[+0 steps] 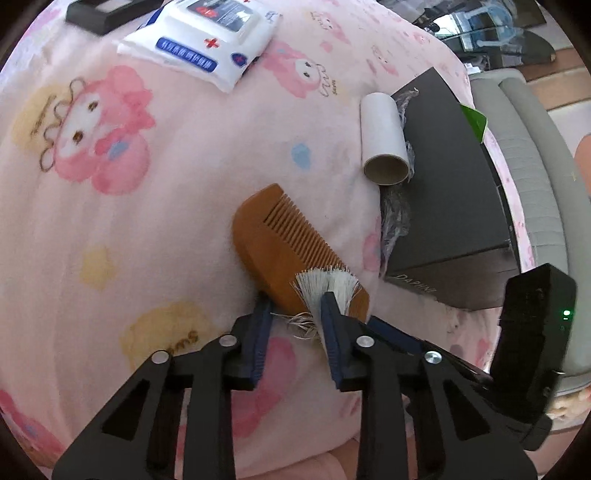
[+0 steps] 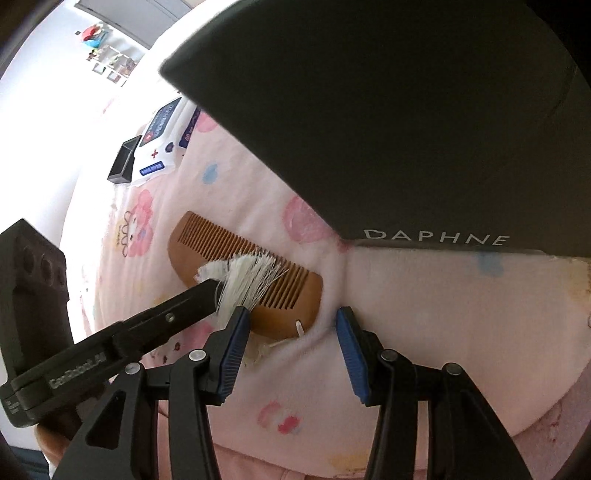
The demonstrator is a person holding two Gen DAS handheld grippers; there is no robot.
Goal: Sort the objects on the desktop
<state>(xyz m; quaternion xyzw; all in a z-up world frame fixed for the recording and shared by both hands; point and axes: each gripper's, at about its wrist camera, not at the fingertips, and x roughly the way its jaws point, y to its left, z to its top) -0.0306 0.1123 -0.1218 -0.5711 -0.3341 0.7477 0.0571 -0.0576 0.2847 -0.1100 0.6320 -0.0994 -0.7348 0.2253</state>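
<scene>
A brown wooden comb [image 1: 273, 240] [image 2: 221, 251] lies flat on the pink cartoon blanket [image 1: 147, 258]. Its white tassel [image 1: 328, 282] [image 2: 247, 277] fans out over the comb's near end. My left gripper [image 1: 297, 306] points down at that end, jaws apart. Only loose tassel threads cross the gap, and the tassel rests against its right finger [image 1: 330, 314]. My right gripper [image 2: 291, 317] stands open around the comb's corded end, pads not pressing it. The left gripper's tip [image 2: 208, 290] shows from the side by the tassel.
A black box marked DAPHNE [image 1: 443, 184] [image 2: 369, 110] sits close to the right of the comb, with a white cardboard tube [image 1: 384, 140] and crumpled clear film [image 1: 395, 218] against it. A pack of wet wipes [image 1: 207, 40] [image 2: 159, 147] and a small black tray [image 1: 99, 14] lie farther off.
</scene>
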